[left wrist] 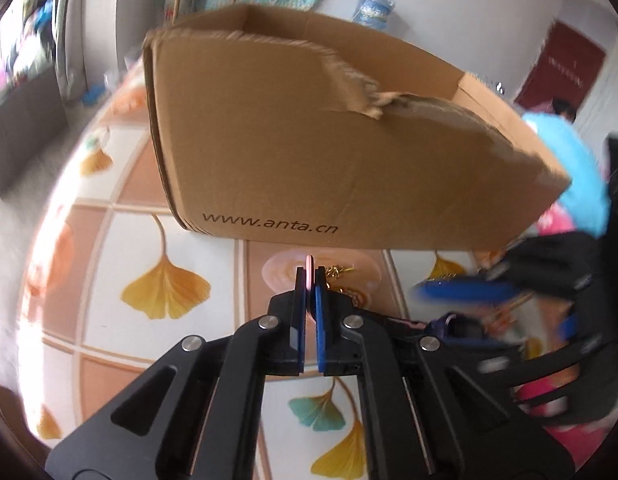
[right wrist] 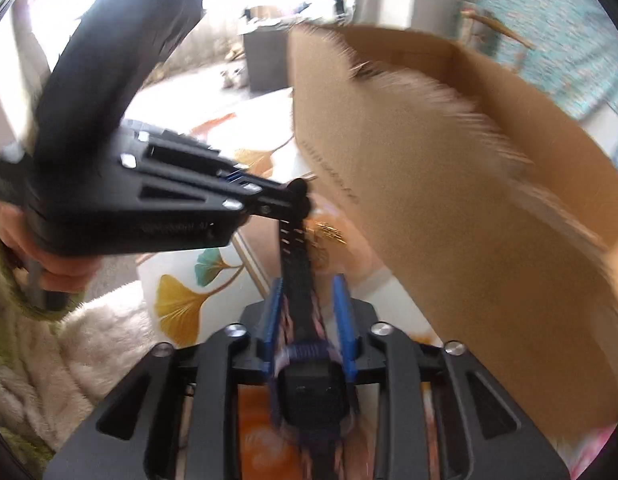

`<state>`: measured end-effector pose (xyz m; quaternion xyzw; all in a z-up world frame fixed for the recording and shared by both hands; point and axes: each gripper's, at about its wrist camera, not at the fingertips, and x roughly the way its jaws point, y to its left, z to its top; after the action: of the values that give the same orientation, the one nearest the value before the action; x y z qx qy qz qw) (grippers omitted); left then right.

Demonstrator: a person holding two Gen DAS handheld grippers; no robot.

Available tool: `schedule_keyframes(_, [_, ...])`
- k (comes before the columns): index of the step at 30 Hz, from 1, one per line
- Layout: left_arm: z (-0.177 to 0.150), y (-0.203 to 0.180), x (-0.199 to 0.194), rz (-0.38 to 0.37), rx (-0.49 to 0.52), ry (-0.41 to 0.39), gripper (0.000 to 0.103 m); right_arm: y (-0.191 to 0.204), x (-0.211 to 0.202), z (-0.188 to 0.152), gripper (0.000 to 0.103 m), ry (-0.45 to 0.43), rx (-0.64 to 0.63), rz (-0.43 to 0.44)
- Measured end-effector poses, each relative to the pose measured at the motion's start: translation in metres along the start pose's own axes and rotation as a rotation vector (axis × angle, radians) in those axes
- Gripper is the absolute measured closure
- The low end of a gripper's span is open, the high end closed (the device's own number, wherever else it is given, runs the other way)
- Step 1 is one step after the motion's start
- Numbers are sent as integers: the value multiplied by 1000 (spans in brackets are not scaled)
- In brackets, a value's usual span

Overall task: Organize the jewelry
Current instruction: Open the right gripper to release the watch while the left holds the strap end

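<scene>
— Closest to the right wrist lens, a black-faced watch [right wrist: 313, 396] is seen lying lengthwise inside the right gripper [right wrist: 309, 280]. Is it being clamped there?

— It does not appear so. The blue fingers [right wrist: 345, 312] are stood apart, with a gap visible on at least one side of the woven band, so the watch is taken to be released on that side, merely cradled between them.

— By what is it carried, then?

— The far end of the strap [right wrist: 295, 256] is pinched by the left gripper [left wrist: 310, 276], whose fingers are clenched tight on its thin pink edge. The strap is thus kept stretched straight between the two tools, presumably so that the watch can be handed over without drooping.

— And the rest of the jewelry?

— Gold pieces [left wrist: 339, 274] are left on a pink dish [left wrist: 281, 272] on the leaf-patterned worktop [left wrist: 109, 240], just beyond the left fingertips.

— Why is the cardboard box [left wrist: 309, 140] stood so near?

— Its open top is turned upward right behind the dish; it is judged to be the intended container, reachable with a short lift.
</scene>
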<state>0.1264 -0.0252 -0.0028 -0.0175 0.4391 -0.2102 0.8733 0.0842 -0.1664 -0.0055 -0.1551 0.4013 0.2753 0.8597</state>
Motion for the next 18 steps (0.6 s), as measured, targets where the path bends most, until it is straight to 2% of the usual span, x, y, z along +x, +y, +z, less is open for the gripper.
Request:
schedule_keyframes(2, [-3, -2, 0, 34, 31, -13, 100, -5, -23, -12, 56, -31, 79, -27])
schedule_keyframes(7, [-11, 9, -1, 40, 19, -21, 99, -22, -77, -72, 56, -49, 439, -117])
schedule_keyframes(11, [-11, 5, 4, 37, 11, -34, 99, -28, -91, -111, 56, -21, 651, -203])
schedule_keyframes(14, [-21, 10, 2, 40, 4, -38, 99, -34, -92, -127, 56, -47, 774, -179])
schedule_keyframes(18, [-23, 6, 1, 52, 13, -49, 98, -27, -82, -126, 61, -84, 838, -91])
